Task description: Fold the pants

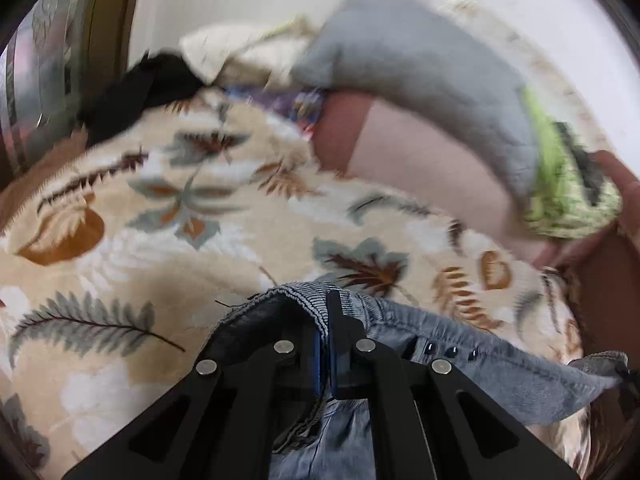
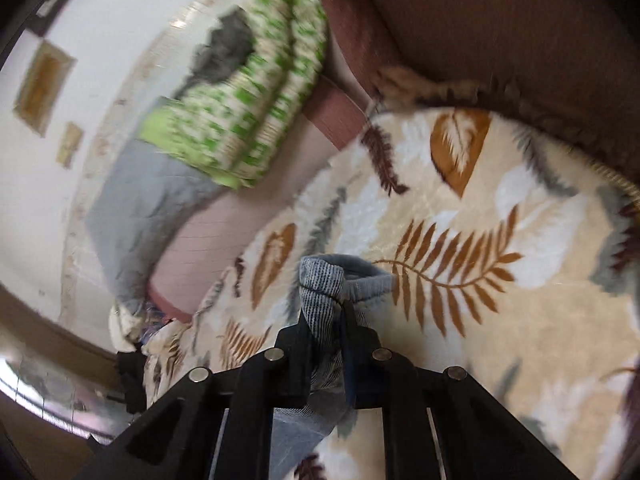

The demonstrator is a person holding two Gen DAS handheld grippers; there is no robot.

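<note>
Both sets of jaws are clamped on denim. Left gripper (image 1: pixel 328 340): pads nearly together, with a ribbed hem or waistband edge of the pants (image 1: pixel 500 364) pinched between them. Right gripper (image 2: pixel 326 320): jaws narrow, a thicker bunch of the same grey-blue denim wedged in the gap and poking out above the tips.

Pants hang from the 2 grips over a leaf-print blanket (image 1: pixel 160 208). Cloth trails below each gripper and, in the left view, stretches off to the right in a taut band. Likely reason for the hold: 2 pinch points on 1 edge let the garment be lifted and spread flat before any fold is made. Judged stage: early, fold not yet started.

Left view only: 3 dark studs or buttons (image 1: pixel 450 351) on the denim band, which suggests the waistband end; a black garment (image 1: pixel 136 96) at the blanket's far edge; a cream cloth beside it.

Right view only: framed pictures (image 2: pixel 42 88) on the white wall and the brown sofa back (image 2: pixel 520 32) beyond the blanket.

Both views: a grey pillow (image 1: pixel 420 68) and a green-and-white patterned bundle (image 2: pixel 248 112) on a pink cushion, well apart from the pants. Background blurred in both frames; fine detail there not readable.
</note>
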